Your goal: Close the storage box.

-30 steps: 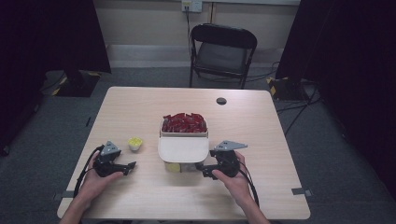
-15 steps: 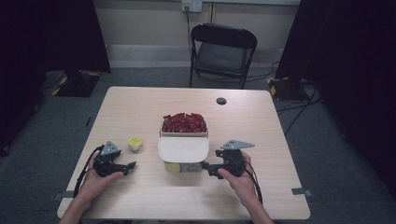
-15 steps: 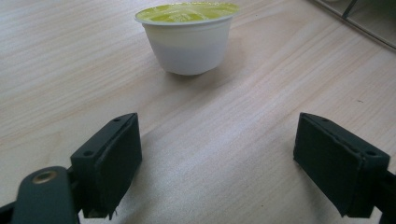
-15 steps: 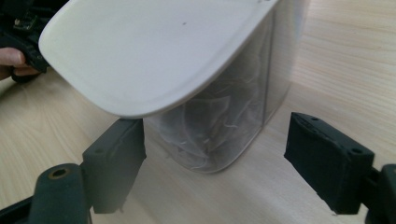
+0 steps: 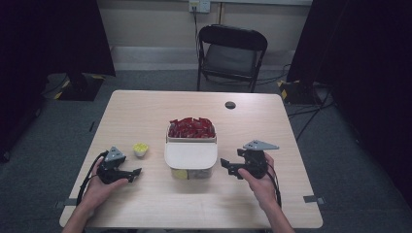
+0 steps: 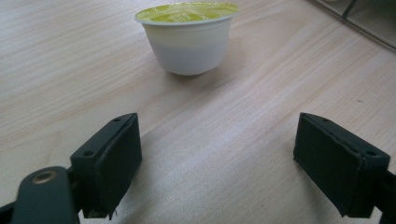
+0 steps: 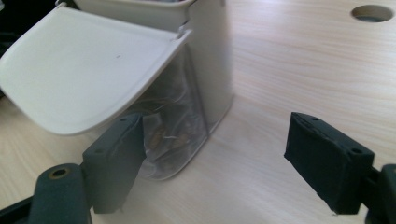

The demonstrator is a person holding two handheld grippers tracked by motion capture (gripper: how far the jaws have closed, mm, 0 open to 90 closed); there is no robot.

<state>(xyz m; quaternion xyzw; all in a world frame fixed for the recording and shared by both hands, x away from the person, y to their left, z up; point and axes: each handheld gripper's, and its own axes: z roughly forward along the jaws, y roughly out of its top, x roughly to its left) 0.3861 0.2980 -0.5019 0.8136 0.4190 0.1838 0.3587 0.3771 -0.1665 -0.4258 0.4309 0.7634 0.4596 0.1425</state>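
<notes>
On the surface (image 5: pixel 145 111) the container (image 5: pixel 190 156) sits centred, lid hinged forward so its red packets (image 5: pixel 191 127) lie reachable. Our right gripper (image 5: pixel 228 166) waits beside it, jaws wide, empty. Our left gripper (image 5: pixel 135 173) aims wide empty jaws at the small yellow-topped cup (image 6: pixel 187 35) just ahead.

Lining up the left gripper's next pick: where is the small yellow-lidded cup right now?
In the high view the yellow-lidded cup stands on the table left of the white container, just beyond the open left gripper, untouched.
</notes>
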